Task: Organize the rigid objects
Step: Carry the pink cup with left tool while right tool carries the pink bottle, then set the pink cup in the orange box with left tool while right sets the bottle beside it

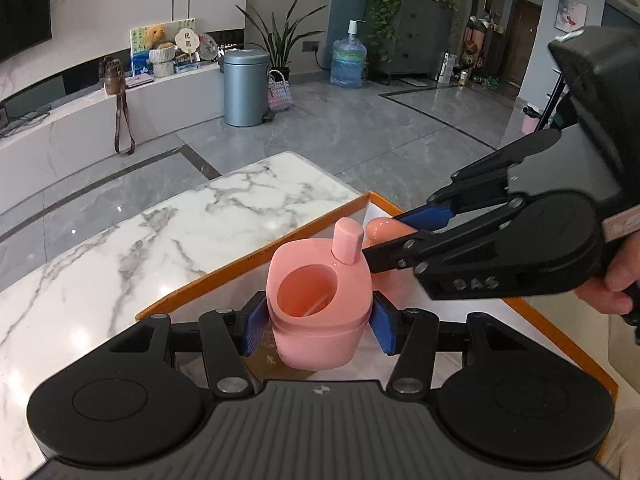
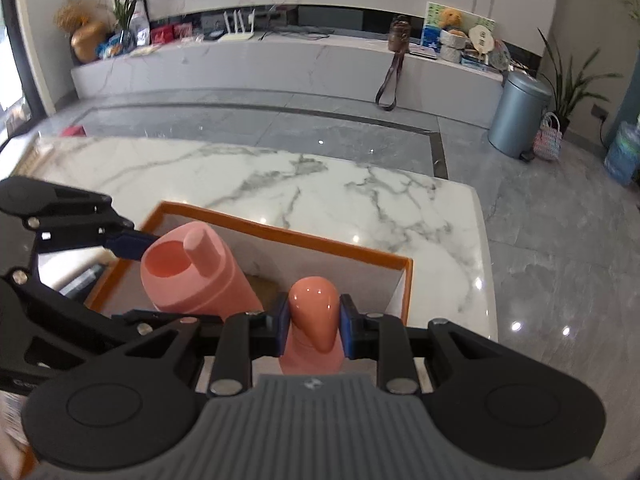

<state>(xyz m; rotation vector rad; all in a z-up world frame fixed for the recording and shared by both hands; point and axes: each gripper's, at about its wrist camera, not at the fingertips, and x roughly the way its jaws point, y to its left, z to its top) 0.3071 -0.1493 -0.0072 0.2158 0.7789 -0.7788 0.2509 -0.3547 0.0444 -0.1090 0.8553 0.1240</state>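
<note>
While the left gripper (image 1: 316, 322) has its fingers (image 1: 256, 326) pressed on both sides of the pink cup (image 1: 318, 300), the cup hangs over the open orange box (image 1: 192, 294) on the marble desk (image 1: 160, 236). To its right, the right gripper (image 2: 314, 330) has its fingers (image 2: 347, 326) squeezed narrow on the pink rounded piece (image 2: 314, 314), also above the box. Both things look not yet put down, so setting them inside is left to do.
</note>
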